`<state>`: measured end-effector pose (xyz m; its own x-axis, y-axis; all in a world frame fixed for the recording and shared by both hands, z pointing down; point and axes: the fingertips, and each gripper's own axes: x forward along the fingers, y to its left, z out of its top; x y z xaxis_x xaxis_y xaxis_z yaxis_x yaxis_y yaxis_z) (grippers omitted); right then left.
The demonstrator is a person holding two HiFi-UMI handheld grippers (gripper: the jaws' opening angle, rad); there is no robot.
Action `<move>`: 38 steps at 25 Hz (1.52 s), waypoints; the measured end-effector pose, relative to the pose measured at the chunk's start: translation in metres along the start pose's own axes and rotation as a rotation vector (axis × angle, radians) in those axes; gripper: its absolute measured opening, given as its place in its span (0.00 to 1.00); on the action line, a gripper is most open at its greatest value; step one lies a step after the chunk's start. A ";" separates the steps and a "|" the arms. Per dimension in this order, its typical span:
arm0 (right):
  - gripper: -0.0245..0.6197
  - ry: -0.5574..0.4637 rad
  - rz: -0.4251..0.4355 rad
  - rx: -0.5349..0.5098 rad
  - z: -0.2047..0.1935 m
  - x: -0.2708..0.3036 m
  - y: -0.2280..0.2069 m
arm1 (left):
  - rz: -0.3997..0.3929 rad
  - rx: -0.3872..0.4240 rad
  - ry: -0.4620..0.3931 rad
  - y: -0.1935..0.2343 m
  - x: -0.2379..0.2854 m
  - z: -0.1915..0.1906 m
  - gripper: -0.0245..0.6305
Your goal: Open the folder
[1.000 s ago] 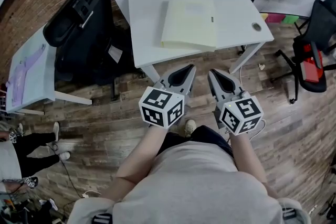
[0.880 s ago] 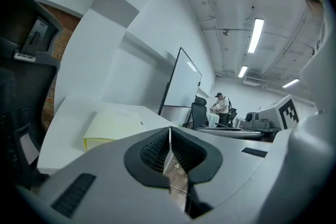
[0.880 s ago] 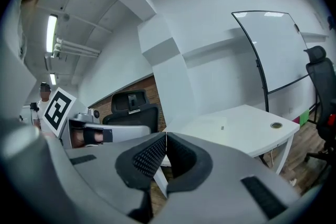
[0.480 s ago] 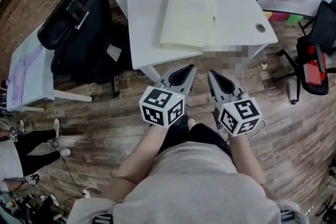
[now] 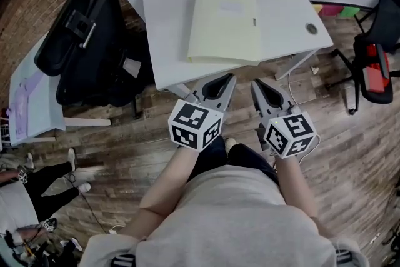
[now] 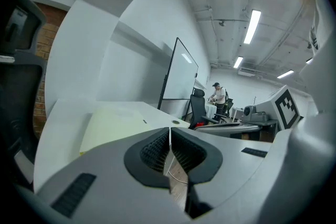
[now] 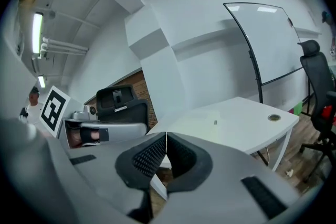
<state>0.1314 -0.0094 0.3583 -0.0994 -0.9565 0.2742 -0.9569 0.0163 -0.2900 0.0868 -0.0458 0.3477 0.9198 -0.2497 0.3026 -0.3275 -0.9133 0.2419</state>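
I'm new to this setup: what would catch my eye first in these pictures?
A closed pale yellow folder lies flat on the white table. Below it, the left gripper and right gripper, each with a black-and-white marker cube, point at the table's near edge, both shut and empty. A black office chair stands left of the table.

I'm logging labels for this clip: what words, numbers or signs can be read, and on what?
No text is readable.
Folder: small dark mark near its right edge, too small to read.
Left gripper and right gripper: cubes with black-and-white square markers, no letters.
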 end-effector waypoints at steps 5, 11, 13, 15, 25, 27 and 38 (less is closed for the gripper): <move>0.07 0.008 -0.038 0.052 0.000 0.015 -0.017 | -0.027 -0.007 0.019 0.012 0.018 0.001 0.08; 0.07 0.005 -0.102 0.083 0.003 0.030 -0.038 | -0.025 0.043 0.056 0.035 0.038 0.006 0.08; 0.07 0.000 -0.123 0.103 0.002 0.033 -0.043 | -0.034 0.073 0.073 0.040 0.043 0.005 0.08; 0.07 -0.003 -0.138 0.122 0.000 0.036 -0.049 | -0.036 0.107 0.090 0.046 0.046 0.005 0.08; 0.07 -0.008 -0.228 0.183 -0.004 0.048 -0.087 | -0.083 0.362 0.235 0.053 0.083 -0.012 0.28; 0.07 -0.004 -0.243 0.191 -0.006 0.049 -0.092 | -0.119 0.432 0.263 0.048 0.090 -0.017 0.34; 0.07 0.009 -0.298 0.239 -0.021 0.049 -0.120 | -0.186 0.772 0.382 0.040 0.119 -0.045 0.41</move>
<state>0.2357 -0.0527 0.4256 0.1699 -0.9064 0.3867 -0.8535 -0.3315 -0.4021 0.1736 -0.0975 0.4353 0.7636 -0.0766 0.6411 0.1848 -0.9254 -0.3307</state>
